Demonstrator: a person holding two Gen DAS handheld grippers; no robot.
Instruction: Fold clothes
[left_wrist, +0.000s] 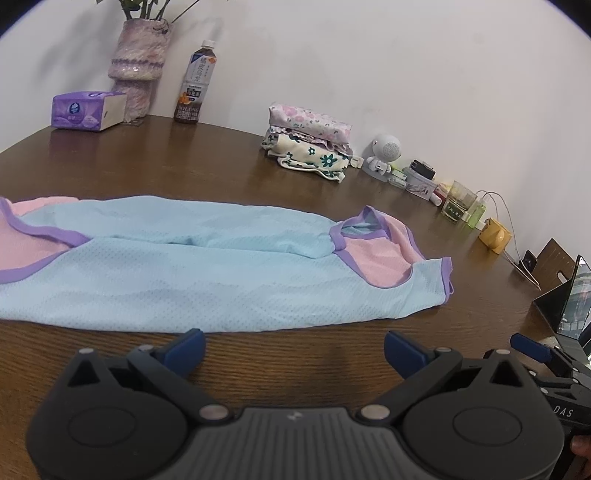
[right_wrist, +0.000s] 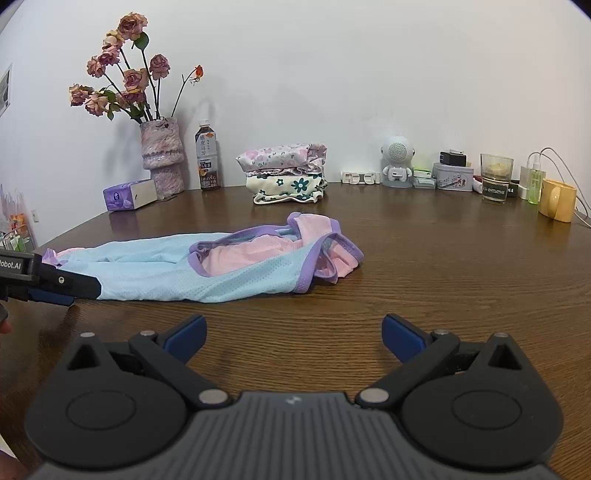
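Each hand-held gripper, left (left_wrist: 293, 347) and right (right_wrist: 294, 332), hangs wide open; that thin, floppy mesh top (left_wrist: 207, 266) probably grabs best at its purple-trimmed corners.

Wooden table (right_wrist: 424, 266) under blue garment (right_wrist: 155, 273)

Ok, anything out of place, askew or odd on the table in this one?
Nothing stands out. The blue and pink garment lies flat but unfolded on the table, the folded stack sits tidily by the wall, and the bottle and vase stand upright. Both grippers are open and empty.
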